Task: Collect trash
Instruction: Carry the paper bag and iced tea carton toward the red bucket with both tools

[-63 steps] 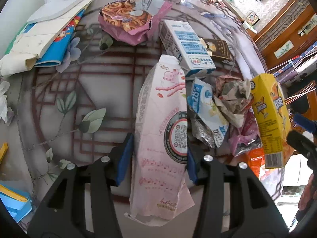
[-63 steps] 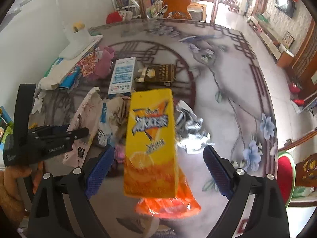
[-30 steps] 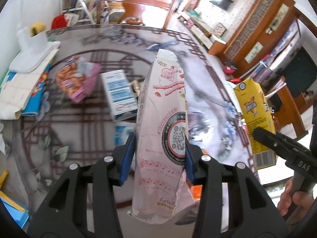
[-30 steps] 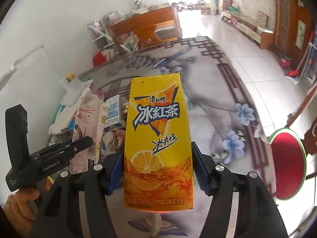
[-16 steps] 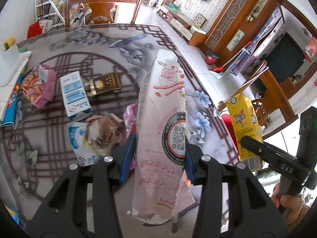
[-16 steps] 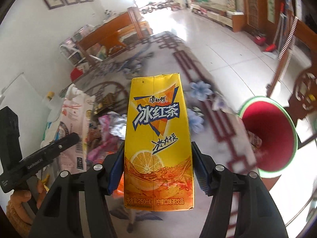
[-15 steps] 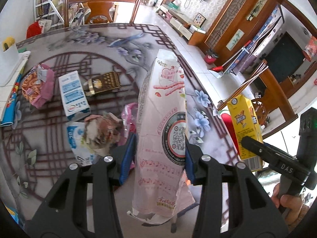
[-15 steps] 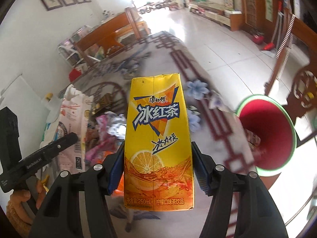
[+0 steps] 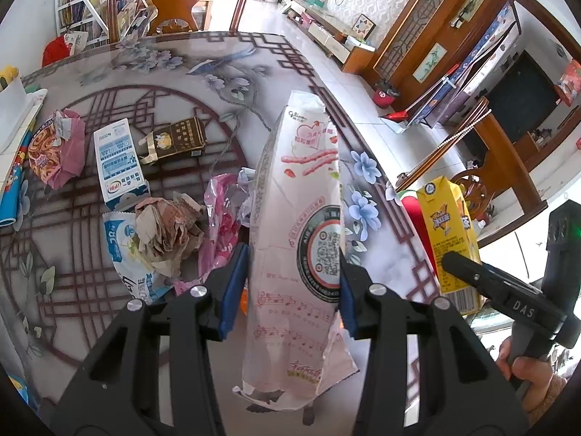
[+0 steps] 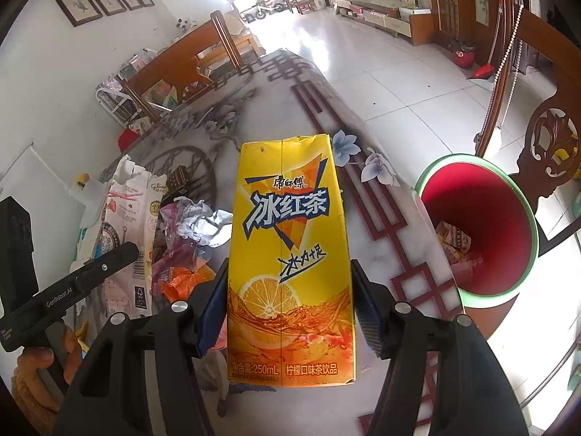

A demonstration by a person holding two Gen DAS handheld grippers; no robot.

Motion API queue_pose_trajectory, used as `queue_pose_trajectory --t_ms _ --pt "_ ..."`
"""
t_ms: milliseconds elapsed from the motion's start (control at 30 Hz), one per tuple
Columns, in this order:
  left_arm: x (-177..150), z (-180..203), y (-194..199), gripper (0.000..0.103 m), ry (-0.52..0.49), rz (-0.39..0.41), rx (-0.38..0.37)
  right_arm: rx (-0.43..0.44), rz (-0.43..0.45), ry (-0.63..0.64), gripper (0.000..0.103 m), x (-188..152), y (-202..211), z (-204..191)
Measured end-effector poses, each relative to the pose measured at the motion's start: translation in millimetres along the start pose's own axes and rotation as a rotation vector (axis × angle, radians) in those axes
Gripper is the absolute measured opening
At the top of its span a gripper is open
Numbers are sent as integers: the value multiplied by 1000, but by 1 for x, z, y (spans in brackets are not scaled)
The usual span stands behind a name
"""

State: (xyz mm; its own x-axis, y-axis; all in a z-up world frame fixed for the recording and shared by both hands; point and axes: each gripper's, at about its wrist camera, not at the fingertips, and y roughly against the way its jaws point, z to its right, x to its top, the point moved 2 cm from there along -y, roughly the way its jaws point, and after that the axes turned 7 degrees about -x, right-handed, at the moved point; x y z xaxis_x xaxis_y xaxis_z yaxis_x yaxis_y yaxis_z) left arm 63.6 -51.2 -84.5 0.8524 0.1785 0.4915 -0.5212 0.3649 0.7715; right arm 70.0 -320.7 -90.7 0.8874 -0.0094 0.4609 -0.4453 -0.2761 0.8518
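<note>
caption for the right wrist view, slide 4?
Right gripper clamps a yellow iced-tea carton above the patterned table, beside the red green-rimmed bin.

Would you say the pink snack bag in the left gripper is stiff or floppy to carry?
Probably light and fairly floppy: the snack bag is thin, creased and torn open at its lower end. Pinched in the left gripper, it stands up only because its sides are folded, so it may sag or slip.

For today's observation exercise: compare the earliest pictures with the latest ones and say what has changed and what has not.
The left claw closed on the pink wrapper and lifted it off the table. The right claw closed on the yellow carton and carried it toward the red bin. The other litter stayed on the table.
</note>
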Motion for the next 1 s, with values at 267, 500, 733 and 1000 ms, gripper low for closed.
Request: queue_pose_trajectory --t_ms 267,500,733,1000 --pt "0 2 -4 43 3 -10 -1 -8 -2 -9 60 3 -2 7" --pt "2 13 -11 43 -17 -22 -14 -18 -4 -38 60 3 -1 19" --pt "7 30 -23 43 -43 -40 -43 -45 23 -95 60 5 7 42" --pt "18 67 -44 43 -101 -51 -90 -91 49 -179 60 3 20 84"
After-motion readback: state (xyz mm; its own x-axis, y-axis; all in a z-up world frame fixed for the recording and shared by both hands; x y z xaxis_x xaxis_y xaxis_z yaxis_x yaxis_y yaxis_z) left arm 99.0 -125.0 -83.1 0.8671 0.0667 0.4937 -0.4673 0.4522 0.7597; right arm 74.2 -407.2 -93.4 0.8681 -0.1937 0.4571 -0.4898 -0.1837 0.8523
